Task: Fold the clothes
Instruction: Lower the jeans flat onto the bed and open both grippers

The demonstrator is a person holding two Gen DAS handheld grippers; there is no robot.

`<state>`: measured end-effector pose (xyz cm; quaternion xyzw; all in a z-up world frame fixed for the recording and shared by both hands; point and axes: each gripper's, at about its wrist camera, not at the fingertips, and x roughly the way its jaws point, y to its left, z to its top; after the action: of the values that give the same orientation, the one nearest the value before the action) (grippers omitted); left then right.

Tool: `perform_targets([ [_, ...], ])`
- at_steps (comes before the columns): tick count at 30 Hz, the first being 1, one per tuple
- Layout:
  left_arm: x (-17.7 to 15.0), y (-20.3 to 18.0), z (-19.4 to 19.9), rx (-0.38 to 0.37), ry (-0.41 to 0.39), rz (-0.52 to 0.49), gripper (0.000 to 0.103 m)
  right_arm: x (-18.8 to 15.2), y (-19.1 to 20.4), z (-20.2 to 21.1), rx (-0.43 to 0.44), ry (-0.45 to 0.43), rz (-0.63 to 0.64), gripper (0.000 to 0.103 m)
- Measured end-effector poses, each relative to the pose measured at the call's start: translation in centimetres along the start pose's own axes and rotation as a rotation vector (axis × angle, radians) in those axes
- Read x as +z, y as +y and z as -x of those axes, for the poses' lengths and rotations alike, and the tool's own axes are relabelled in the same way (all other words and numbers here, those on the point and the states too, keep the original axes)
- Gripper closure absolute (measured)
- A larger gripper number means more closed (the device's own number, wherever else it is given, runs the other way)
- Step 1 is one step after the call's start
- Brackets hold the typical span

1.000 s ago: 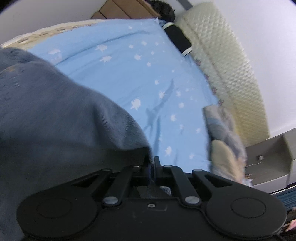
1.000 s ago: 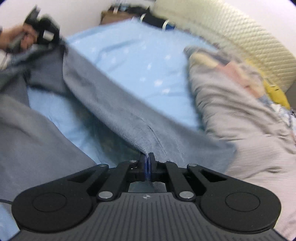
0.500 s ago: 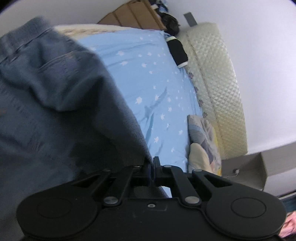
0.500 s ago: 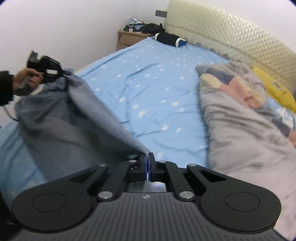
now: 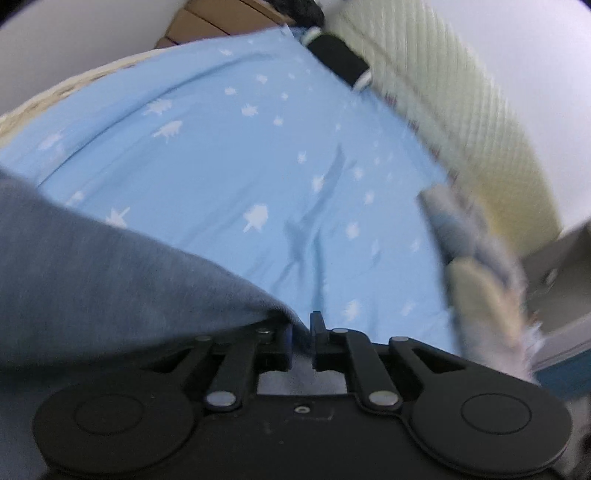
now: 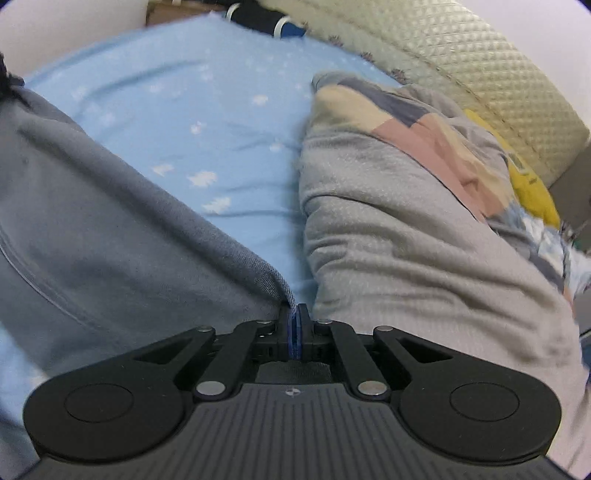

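Observation:
A grey-blue denim garment [image 5: 92, 280] fills the left of the left wrist view and lies low over the blue star-print bedsheet [image 5: 236, 155]. My left gripper [image 5: 301, 334] has its jaws slightly parted, with the garment's edge still between them. In the right wrist view the same garment [image 6: 110, 229] spreads across the left, on the sheet [image 6: 207, 122]. My right gripper [image 6: 294, 325] is shut on the garment's corner.
A grey quilt with pastel patches [image 6: 424, 221] lies bunched on the right side of the bed. A quilted cream headboard [image 6: 461, 62] runs along the far side. A dark rolled item [image 6: 258, 18] lies at the bed's far corner. A yellow item [image 6: 528, 184] sits by the headboard.
Both grippers have come down from a raised hold, laying the garment onto the sheet. The left gripper's jaws have parted slightly.

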<state>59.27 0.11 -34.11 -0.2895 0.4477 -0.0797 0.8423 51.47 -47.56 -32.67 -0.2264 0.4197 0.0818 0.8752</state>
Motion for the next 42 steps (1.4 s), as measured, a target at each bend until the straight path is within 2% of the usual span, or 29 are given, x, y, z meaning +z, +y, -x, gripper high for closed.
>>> perform_targets([
  [2,-0.6,0.1,-0.6,0.016,0.026,-0.015,0.089,0.5,0.1,-0.7,-0.018,0.021,-0.022,0.097],
  [4,-1.1,0.4,-0.1,-0.005,0.031,-0.005,0.079,0.5,0.1,0.1,-0.020,0.004,-0.067,0.087],
  [5,-1.3,0.6,0.4,-0.021,0.029,0.002,0.070,0.4,0.0,1.0,-0.010,-0.021,-0.102,0.071],
  [6,-1.5,0.7,1.0,-0.040,0.022,0.011,0.068,0.1,-0.2,2.0,0.003,-0.047,-0.142,0.060],
  [7,-1.9,1.0,2.4,-0.068,0.006,0.027,0.068,-0.4,-0.5,3.2,0.022,-0.074,-0.197,0.060],
  [9,-2.7,1.4,5.0,-0.115,-0.028,0.047,0.056,-1.5,-1.1,5.2,0.063,-0.100,-0.323,0.060],
  [11,-3.8,1.4,7.9,-0.113,-0.070,0.013,0.050,-3.4,-1.2,7.2,0.111,-0.098,-0.493,0.058],
  [13,-5.3,2.1,10.6,-0.095,-0.080,0.012,0.047,-6.0,-0.6,8.9,0.209,-0.072,-0.675,0.056],
  [15,-7.0,3.0,13.2,-0.067,-0.084,0.017,0.046,-8.8,0.7,10.0,0.267,-0.034,-0.846,0.046],
  [17,-8.8,4.3,15.7,-0.016,-0.097,0.035,0.043,-11.4,2.4,10.1,0.358,0.009,-0.993,0.043],
  [19,-10.3,5.5,17.6,0.046,-0.098,0.087,0.041,-13.0,4.0,9.5,0.383,0.037,-1.068,0.038],
  [22,-12.8,7.5,20.6,0.128,-0.092,0.167,0.041,-14.9,5.1,7.7,0.381,0.060,-1.236,0.036],
  [27,-15.2,10.5,25.4,0.263,-0.087,0.223,0.040,-16.1,4.2,6.2,0.276,-0.024,-1.466,0.029],
  [31,-16.3,12.9,28.4,0.360,-0.106,0.296,0.040,-16.8,3.3,5.2,0.244,-0.071,-1.586,0.030],
  [32,-16.5,13.4,29.0,0.382,-0.109,0.320,0.040,-16.8,3.1,5.2,0.235,-0.078,-1.596,0.033],
  [34,-16.9,14.3,30.3,0.413,-0.114,0.356,0.040,-16.4,2.6,5.6,0.192,-0.069,-1.572,0.070],
  [36,-17.5,15.1,31.7,0.440,-0.120,0.376,0.040,-16.0,2.2,6.5,0.169,-0.052,-1.533,0.098],
  [42,-18.6,16.8,34.1,0.498,-0.125,0.416,0.040,-14.2,-0.5,11.9,0.110,-0.097,-1.289,0.101],
])
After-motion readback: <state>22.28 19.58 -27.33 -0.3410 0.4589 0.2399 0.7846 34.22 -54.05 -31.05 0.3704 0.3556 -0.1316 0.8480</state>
